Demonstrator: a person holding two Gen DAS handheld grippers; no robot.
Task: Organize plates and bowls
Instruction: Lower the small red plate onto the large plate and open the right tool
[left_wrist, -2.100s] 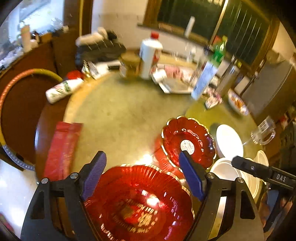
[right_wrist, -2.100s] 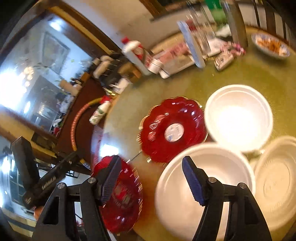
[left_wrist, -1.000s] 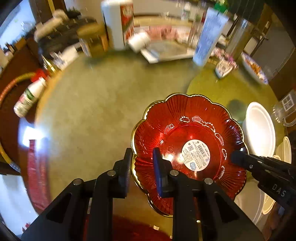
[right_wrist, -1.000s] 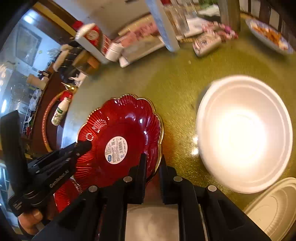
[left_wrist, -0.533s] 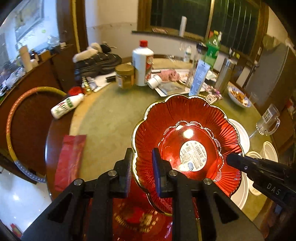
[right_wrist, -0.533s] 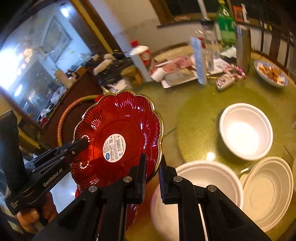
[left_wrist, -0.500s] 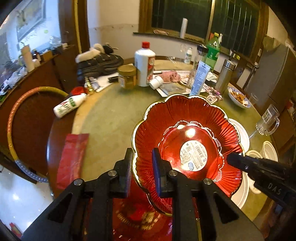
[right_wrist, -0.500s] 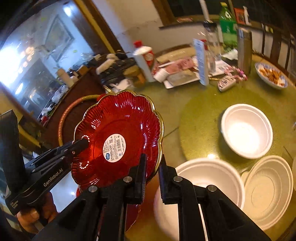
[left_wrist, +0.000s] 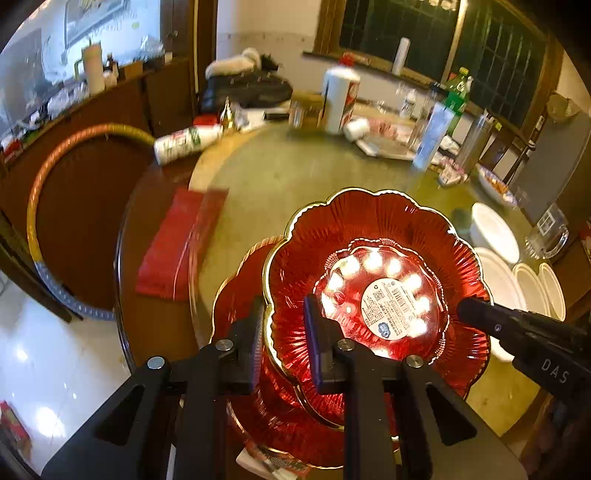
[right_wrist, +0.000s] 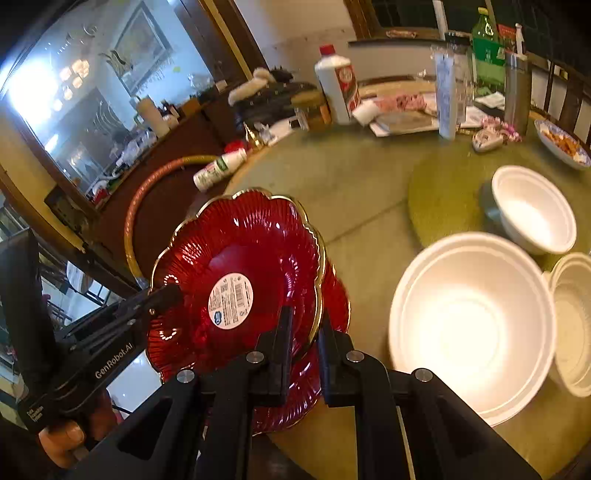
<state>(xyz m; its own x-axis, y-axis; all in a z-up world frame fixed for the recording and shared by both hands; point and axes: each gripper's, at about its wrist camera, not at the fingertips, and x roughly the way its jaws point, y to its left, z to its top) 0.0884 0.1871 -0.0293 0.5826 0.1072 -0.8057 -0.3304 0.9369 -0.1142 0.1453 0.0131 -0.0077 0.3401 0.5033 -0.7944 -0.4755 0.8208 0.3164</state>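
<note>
1. Both grippers pinch one red plate by opposite rim edges: the left gripper at lower centre of its view, the right gripper at lower centre of its own.
2. The plate hangs just above a second red plate at the table edge.
3. Stacking looks to be in hand.
4. Next: lower it level, centred, then release. White bowls wait at right.

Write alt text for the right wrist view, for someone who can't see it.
Two grippers, right and left, pinch opposite rims of a red scalloped plate, held above a second red plate at the round table's edge. Three white foam bowls sit to the right, the largest nearest.
</note>
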